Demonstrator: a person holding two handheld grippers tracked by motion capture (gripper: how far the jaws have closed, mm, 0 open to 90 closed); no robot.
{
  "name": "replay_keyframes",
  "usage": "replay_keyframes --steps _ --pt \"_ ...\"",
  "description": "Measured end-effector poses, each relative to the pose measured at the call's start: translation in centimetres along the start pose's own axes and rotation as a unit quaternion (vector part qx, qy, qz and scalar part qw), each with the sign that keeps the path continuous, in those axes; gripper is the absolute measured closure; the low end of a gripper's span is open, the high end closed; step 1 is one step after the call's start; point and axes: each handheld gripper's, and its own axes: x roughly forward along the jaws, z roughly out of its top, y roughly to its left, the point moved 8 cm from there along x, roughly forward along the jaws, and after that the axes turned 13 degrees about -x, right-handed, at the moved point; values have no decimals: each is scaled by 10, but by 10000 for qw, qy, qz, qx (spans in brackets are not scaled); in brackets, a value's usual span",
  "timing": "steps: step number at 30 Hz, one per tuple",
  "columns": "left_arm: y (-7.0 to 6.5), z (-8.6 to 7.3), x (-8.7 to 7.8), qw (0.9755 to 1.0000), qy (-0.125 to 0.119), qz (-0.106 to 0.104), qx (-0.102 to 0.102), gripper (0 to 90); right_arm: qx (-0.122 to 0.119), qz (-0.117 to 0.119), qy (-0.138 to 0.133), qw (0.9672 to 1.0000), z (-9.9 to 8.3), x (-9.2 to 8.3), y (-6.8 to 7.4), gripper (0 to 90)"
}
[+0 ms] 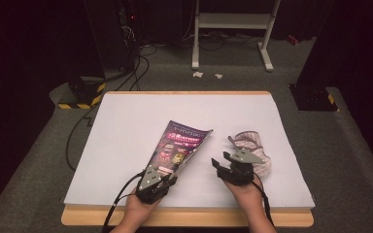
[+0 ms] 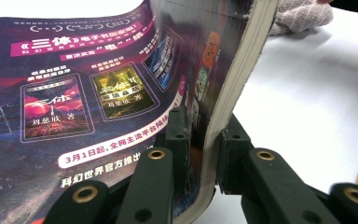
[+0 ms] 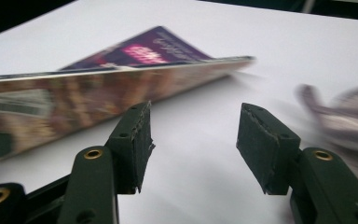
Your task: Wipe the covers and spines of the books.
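Note:
A purple magazine [image 1: 178, 145] lies on the white table cover [image 1: 126, 126], its near right edge lifted. My left gripper [image 1: 167, 175] is shut on that edge; in the left gripper view the pads [image 2: 179, 140] pinch the page block of the magazine [image 2: 88, 93], which bends upward. My right gripper [image 1: 222, 162] hovers open just right of the magazine, nothing between its pads [image 3: 135, 140]; the tilted magazine [image 3: 102, 88] lies ahead of it. A striped cloth [image 1: 255, 145] sits beside the right gripper, blurred as the cloth [image 3: 345, 121] in the right gripper view.
The wooden table edge [image 1: 184, 217] runs along the front. Beyond the table are cables [image 1: 126, 77] on the floor and a white stand frame [image 1: 233, 29]. The white cover has free room at the back and left.

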Motion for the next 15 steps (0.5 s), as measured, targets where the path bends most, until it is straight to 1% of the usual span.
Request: replay_keyframes --steps 1,3,5,8,9,10,12,13,15 --pt "0 0 0 10000 -6 3 6 775 19 -69 33 10000 -2 -2 -6 437" --pt "0 0 0 10000 -20 9 13 775 60 -279 96 9995 -8 -8 -20 430" --pt "1 2 -2 10000 -62 7 -53 775 70 -401 139 9991 -10 -12 -29 421" --pt "3 5 -4 9998 -133 -26 -152 784 -14 -618 150 9980 -12 -19 -42 419" --pt "3 6 -5 9998 -147 -25 -148 790 -53 -765 172 9969 -12 -22 -48 416" --pt "3 6 -4 9997 -162 -29 -165 792 -62 -851 175 9962 -12 -24 -52 409" --pt "3 6 -4 9997 -159 -37 -163 794 -39 -922 207 9955 -14 -27 -58 391" --pt "3 7 -5 9997 -151 -57 -181 794 -42 -956 257 9951 -15 -28 -61 379" --pt "5 8 -5 9995 -149 -109 -241 795 24 -1090 380 9933 -21 -32 -72 346"
